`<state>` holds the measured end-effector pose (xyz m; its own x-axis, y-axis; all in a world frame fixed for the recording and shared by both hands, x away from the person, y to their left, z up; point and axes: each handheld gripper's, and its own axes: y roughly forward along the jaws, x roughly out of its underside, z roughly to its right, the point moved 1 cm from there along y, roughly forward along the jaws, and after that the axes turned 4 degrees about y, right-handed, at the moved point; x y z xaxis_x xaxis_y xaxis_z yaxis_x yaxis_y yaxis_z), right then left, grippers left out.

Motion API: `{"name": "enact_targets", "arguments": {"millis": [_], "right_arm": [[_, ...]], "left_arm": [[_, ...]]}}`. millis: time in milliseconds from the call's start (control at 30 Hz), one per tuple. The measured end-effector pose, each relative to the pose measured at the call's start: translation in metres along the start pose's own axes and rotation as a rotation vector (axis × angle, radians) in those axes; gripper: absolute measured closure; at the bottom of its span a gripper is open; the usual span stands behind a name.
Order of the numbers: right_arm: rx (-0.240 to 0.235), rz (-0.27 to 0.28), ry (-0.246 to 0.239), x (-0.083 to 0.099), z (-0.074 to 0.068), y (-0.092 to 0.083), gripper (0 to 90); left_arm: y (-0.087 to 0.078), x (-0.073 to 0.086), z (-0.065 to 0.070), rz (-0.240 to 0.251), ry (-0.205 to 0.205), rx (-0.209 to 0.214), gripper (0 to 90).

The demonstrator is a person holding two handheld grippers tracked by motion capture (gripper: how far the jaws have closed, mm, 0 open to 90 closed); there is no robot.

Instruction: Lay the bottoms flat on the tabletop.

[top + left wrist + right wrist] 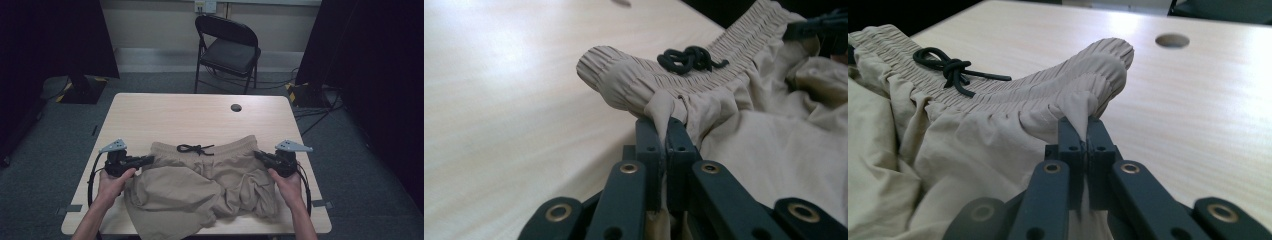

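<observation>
left fingers: left gripper (663, 132) jaws pressed together on a fold of tan fabric just below the waistband of the shorts (200, 187); cloth squeezed flat between the pads, a tongue of it sticks up past the tips.
right fingers: right gripper (1085, 131) same state, jaws clamped on a pinch of fabric at the opposite waistband corner; no gap visible beyond the cloth itself.
hands: left hand (112, 182) and right hand (285, 182) come in from the near table edge, each wrapped around its gripper body, grey three-cornered plates on top.
gripper aim: in the high view both point inward toward each other, left gripper (145, 160) at the left end of the waistband, right gripper (261, 156) at the right end.
shorts: tan, on the near half of the table (165, 112); legs crumpled toward the near edge, hem close to the edge; waistband on the far side, both corners lifted off the wood where pinched.
drawstring: black drawstring (195, 148) knotted, lying on the middle of the waistband, between the two grippers.
table far half: bare light wood, round cable hole (236, 107) right of centre.
beyond table: black folding chair (227, 50) on grey carpet, well apart from the table.
</observation>
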<state>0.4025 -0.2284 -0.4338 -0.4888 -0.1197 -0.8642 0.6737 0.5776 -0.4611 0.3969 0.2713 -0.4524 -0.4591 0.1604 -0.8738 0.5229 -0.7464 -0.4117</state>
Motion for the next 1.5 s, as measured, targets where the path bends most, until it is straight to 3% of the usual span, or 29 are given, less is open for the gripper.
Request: {"name": "enact_targets", "arguments": {"millis": [33,100,233,267,400,567,600,733,767,800,900,933,1000,1033,1100,1167,1200,1233,1300,1333,1367,1500], "right_arm": [[-0.008,0.026,0.002,-0.007,-0.003,-0.004,88.6],[-0.009,0.025,-0.019,-0.014,-0.007,-0.007,88.6],[-0.01,0.055,-0.053,-0.032,-0.016,-0.015,88.4],[-0.009,0.069,-0.057,-0.037,-0.018,-0.017,88.2],[-0.009,0.108,-0.073,-0.057,-0.022,-0.024,88.2],[-0.01,0.159,-0.093,-0.083,-0.024,-0.033,88.1],[-0.01,0.159,-0.093,-0.083,-0.024,-0.033,88.1],[-0.006,0.214,-0.103,-0.112,-0.022,-0.043,87.7],[0.003,0.225,-0.114,-0.124,-0.021,-0.044,87.4],[0.006,0.23,-0.121,-0.131,-0.021,-0.045,87.3],[0.02,0.243,-0.13,-0.152,-0.018,-0.043,87.1],[0.02,0.243,-0.13,-0.152,-0.018,-0.043,87.1],[0.027,0.249,-0.132,-0.167,-0.014,-0.039,87.1],[0.032,0.258,-0.125,-0.181,-0.01,-0.034,87.0],[0.048,0.267,-0.119,-0.197,-0.004,-0.027,86.9],[0.054,0.277,-0.105,-0.205,-0.001,-0.023,86.8],[0.086,0.28,-0.073,-0.218,0.009,-0.012,82.6],[0.115,0.27,-0.044,-0.222,0.016,-0.005,74.0],[0.192,0.208,-0.025,-0.222,0.025,0.01,59.7],[0.192,0.208,-0.025,-0.222,0.025,0.01,59.7],[0.233,0.174,-0.017,-0.216,0.032,0.019,51.5],[0.214,0.15,-0.019,-0.202,0.035,0.026,50.1]], "left_arm": [[-0.003,-0.003,0.002,0.006,0.008,0.0,87.9],[-0.009,-0.011,0.005,0.014,0.038,-0.017,87.9],[-0.015,-0.024,0.005,0.044,0.052,-0.029,88.0],[-0.021,-0.035,0.005,0.068,0.064,-0.038,88.0],[-0.027,-0.053,0.004,0.092,0.089,-0.051,88.0],[-0.04,-0.09,0.008,0.131,0.146,-0.071,88.0],[-0.04,-0.09,0.008,0.131,0.146,-0.071,88.0],[-0.045,-0.115,0.007,0.159,0.164,-0.08,88.0],[-0.045,-0.128,0.006,0.169,0.171,-0.086,88.0],[-0.045,-0.128,0.006,0.169,0.171,-0.086,88.0],[-0.043,-0.156,0.002,0.202,0.181,-0.093,88.0],[-0.043,-0.156,0.002,0.202,0.181,-0.093,88.0],[-0.042,-0.173,0.001,0.215,0.201,-0.104,88.0],[-0.04,-0.192,-0.003,0.231,0.205,-0.124,88.1],[-0.036,-0.208,-0.011,0.249,0.195,-0.139,88.1],[-0.031,-0.216,-0.019,0.253,0.191,-0.157,88.0],[-0.021,-0.221,-0.032,0.241,0.157,-0.2,82.5],[-0.015,-0.219,-0.039,0.218,0.133,-0.234,73.1],[-0.004,-0.211,-0.05,0.19,0.095,-0.276,63.4],[-0.004,-0.211,-0.05,0.19,0.095,-0.276,57.6],[0.003,-0.2,-0.056,0.18,0.075,-0.262,54.7],[0.01,-0.185,-0.062,0.135,0.073,-0.245,56.8]]}}
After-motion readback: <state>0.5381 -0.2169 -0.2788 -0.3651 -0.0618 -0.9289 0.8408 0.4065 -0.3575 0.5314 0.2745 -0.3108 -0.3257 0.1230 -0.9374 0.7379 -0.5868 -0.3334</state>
